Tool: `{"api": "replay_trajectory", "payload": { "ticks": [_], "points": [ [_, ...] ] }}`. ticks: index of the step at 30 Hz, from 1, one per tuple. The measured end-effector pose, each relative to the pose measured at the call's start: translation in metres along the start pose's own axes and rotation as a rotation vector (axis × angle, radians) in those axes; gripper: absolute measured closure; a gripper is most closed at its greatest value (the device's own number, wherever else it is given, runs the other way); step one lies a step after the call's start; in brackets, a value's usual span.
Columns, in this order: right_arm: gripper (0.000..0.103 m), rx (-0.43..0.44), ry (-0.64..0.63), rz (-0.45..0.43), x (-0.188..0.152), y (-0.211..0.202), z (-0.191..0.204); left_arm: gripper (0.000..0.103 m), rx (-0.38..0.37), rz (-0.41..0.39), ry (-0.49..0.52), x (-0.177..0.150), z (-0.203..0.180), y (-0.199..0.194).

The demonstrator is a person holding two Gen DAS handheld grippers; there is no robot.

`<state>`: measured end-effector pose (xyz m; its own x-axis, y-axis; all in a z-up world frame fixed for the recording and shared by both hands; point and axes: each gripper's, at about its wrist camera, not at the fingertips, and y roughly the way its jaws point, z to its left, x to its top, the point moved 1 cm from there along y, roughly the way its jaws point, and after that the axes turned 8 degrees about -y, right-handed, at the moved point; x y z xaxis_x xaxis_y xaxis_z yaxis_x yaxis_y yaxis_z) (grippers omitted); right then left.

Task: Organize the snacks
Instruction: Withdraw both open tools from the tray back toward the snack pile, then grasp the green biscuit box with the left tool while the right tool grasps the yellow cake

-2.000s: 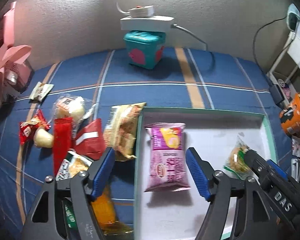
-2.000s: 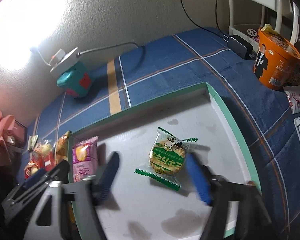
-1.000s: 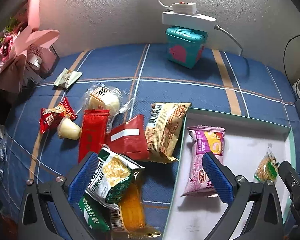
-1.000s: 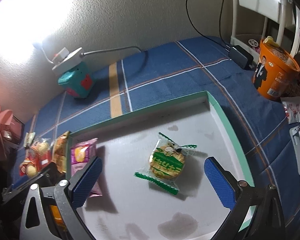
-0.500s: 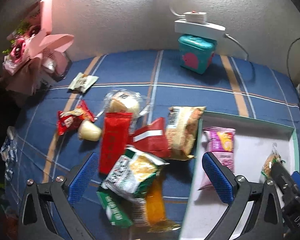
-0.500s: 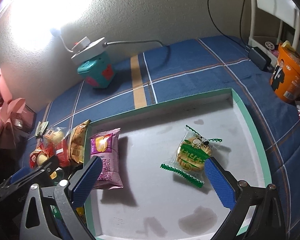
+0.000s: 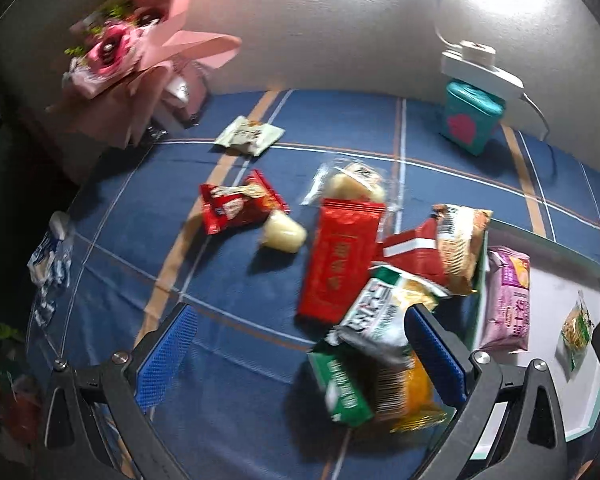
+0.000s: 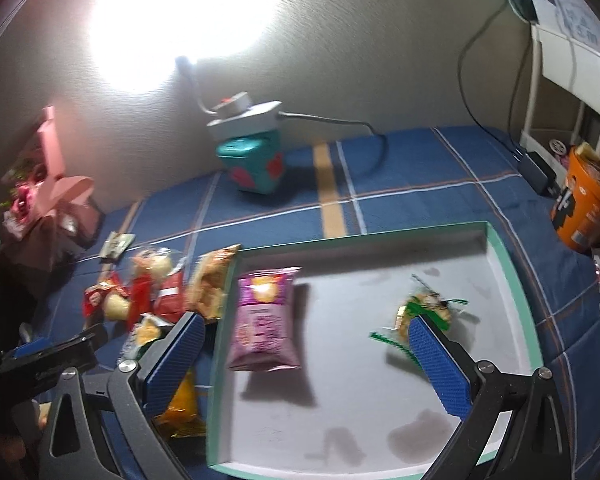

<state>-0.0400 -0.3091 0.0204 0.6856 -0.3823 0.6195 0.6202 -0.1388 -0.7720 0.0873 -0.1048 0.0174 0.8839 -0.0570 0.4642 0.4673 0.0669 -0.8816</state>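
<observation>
Both grippers are spread wide and carry nothing. The left gripper [image 7: 300, 354] hangs over the heap of snacks on the blue cloth [image 7: 440, 140], just left of the tray [image 8: 512, 280], its right pad against the green-and-white packet [image 7: 380, 316] on top of the heap. The right gripper [image 8: 306, 360] hovers over the tray, where a purple packet [image 8: 262, 324] and a green cookie packet [image 8: 424, 308] already lie. That top packet looks the easiest pick: centre it between the pads, close on its flat middle, and lift straight up so the orange packet [image 7: 414, 396] beneath stays put.
</observation>
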Motion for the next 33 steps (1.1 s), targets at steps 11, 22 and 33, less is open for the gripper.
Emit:
{"api": "replay_trajectory", "payload": {
  "ticks": [11,22,33],
  "points": [
    [0.0,0.168,-0.057,0.009,-0.014,-0.008,0.065,0.0,0.006,-0.026,-0.083,-0.002,0.062,-0.013],
    [0.0,0.206,-0.141,0.062,-0.025,0.009,0.113,0.0,0.01,-0.003,-0.191,-0.01,0.107,-0.011],
    [0.022,0.218,-0.176,0.182,-0.038,0.038,0.124,0.0,-0.081,0.123,-0.216,-0.018,0.102,0.019]
  ]
}}
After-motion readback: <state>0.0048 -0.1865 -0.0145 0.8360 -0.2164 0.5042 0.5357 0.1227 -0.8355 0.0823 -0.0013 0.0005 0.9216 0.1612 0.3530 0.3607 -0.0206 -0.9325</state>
